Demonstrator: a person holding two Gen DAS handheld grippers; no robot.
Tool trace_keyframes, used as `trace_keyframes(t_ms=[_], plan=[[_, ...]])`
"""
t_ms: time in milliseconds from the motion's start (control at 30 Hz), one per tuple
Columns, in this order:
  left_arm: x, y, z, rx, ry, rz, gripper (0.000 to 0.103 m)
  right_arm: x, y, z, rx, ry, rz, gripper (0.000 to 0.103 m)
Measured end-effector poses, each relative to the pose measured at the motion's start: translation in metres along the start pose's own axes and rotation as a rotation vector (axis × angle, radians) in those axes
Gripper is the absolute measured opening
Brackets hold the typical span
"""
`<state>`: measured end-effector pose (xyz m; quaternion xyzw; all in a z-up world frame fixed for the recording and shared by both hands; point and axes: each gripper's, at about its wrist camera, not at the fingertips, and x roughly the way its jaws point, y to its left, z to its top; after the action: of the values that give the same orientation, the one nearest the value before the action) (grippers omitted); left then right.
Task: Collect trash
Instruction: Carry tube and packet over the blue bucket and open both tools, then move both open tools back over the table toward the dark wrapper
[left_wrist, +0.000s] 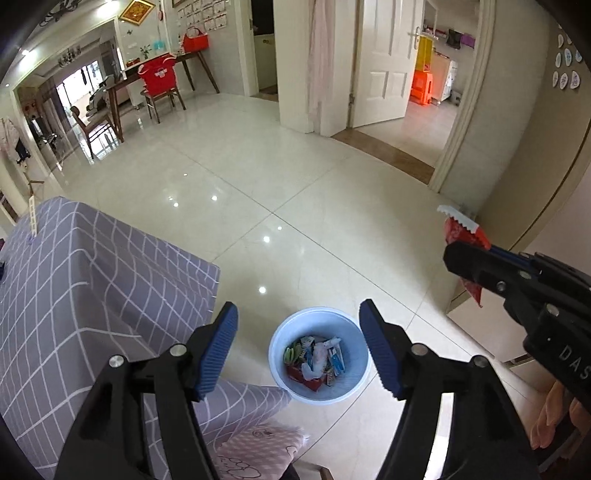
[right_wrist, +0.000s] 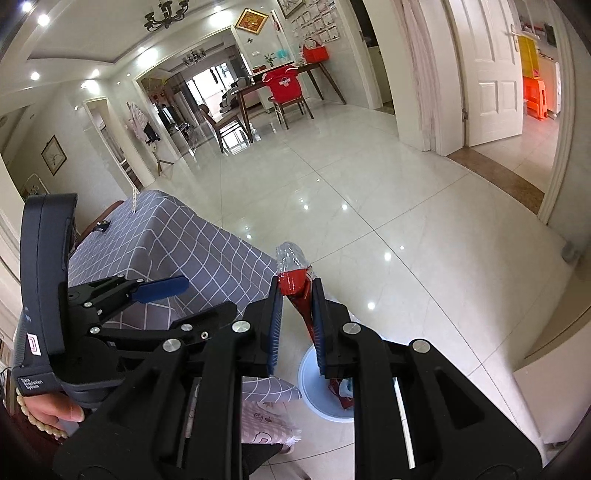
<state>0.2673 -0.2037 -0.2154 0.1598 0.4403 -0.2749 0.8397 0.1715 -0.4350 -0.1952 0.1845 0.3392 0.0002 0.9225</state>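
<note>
Pale glossy floor tiles (left_wrist: 295, 177) fill most of both views, with a dining area far off and a white door (left_wrist: 384, 62) standing ajar beyond. Nearer, at the left, a surface draped in a grey grid-patterned cloth (left_wrist: 74, 280) is seen, its corner hanging close to the bin.

Below the left tool (left_wrist: 298, 347), a light blue bin (left_wrist: 352, 334) stands on the floor, and several wrappers are already lying at its bottom: red, white, blue and green scraps (left_wrist: 314, 360). The left tool is released, its 2 blue pads (left_wrist: 376, 347) spread well apart with nothing between them, and the bin is framed in the gap. From this it is judged that the left tool's share of the drop is done.

The right tool (right_wrist: 296, 321) is clenched on a red wrapper (right_wrist: 293, 282) with a clear crinkled end, which sticks up past the fingertips while a lower part trails down between the pads. In the right wrist view the bin rim (right_wrist: 304, 373) is seen just under this tool, partly hidden by it; in the left wrist view the wrapper (left_wrist: 463, 230) appears off to the right of the bin and above it.

The step in hand is judged to be the disposal of the second piece. The next move calls for the right tool to be brought squarely over the bin mouth and its pads to be parted, so that the light, flimsy wrapper falls inside rather than drifting onto the tiles or clinging to a pad.
</note>
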Motion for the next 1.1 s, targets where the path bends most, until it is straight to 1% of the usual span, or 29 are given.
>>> trace_keyframes(t_ms=[67, 167, 333, 567, 667, 700, 733, 767, 800, 1100], plan=[[-0.002, 0.004, 0.0, -0.006, 0.0, 0.004, 0.067, 0.001, 0.003, 0.0, -0.009, -0.002, -0.008, 0.016], [-0.004, 0.008, -0.002, -0.005, -0.005, 0.028, 0.067, 0.002, 0.006, -0.001, -0.017, -0.002, -0.001, 0.016], [-0.011, 0.017, -0.001, -0.015, -0.017, 0.045, 0.067, 0.006, 0.013, 0.0, -0.026, -0.002, 0.006, 0.016], [-0.019, 0.021, 0.003, -0.026, -0.036, 0.076, 0.067, 0.012, 0.019, 0.002, -0.035, -0.004, 0.01, 0.016], [-0.021, 0.028, 0.005, -0.033, -0.045, 0.101, 0.067, 0.016, 0.021, 0.002, -0.034, -0.009, 0.002, 0.018], [-0.022, 0.029, 0.005, -0.035, -0.047, 0.106, 0.067, 0.019, 0.022, 0.002, -0.034, -0.006, -0.004, 0.021], [-0.023, 0.031, 0.005, -0.039, -0.05, 0.113, 0.067, 0.021, 0.021, 0.003, -0.023, -0.006, -0.012, 0.034], [-0.025, 0.033, 0.005, -0.041, -0.051, 0.116, 0.067, 0.022, 0.021, 0.003, -0.012, -0.016, -0.017, 0.06], [-0.025, 0.033, 0.006, -0.043, -0.053, 0.116, 0.067, 0.021, 0.022, 0.005, -0.013, -0.026, -0.02, 0.064], [-0.033, 0.052, 0.005, -0.069, -0.06, 0.113, 0.069, 0.016, 0.039, 0.012, -0.041, -0.044, -0.019, 0.064]])
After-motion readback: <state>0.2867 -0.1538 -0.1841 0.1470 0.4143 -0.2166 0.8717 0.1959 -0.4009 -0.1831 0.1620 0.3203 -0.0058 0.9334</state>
